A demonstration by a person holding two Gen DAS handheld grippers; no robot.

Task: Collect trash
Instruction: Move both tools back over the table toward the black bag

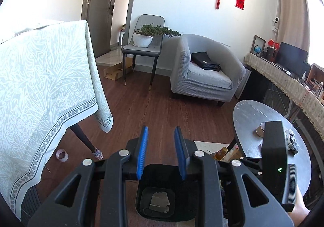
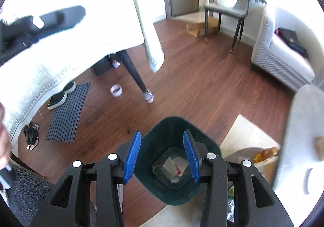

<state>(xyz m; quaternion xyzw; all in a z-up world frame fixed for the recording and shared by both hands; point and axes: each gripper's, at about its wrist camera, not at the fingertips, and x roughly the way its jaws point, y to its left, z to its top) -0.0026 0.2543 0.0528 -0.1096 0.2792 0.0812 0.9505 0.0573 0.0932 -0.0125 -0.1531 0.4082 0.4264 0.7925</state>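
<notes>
A dark trash bin stands on the floor right under my left gripper, with a flat scrap of paper at its bottom. My left gripper's blue pads stand a little apart with nothing between them. In the right wrist view the same bin lies below my right gripper, which is open and empty, and crumpled white paper rests inside. On the round grey table lie a paper cup and a crumpled wrapper.
A cloth-covered table fills the left, its dark leg near a tape roll on the wooden floor. A yellow bottle sits beside the bin. Armchair, chair with plant, floor mat and shoes stand around.
</notes>
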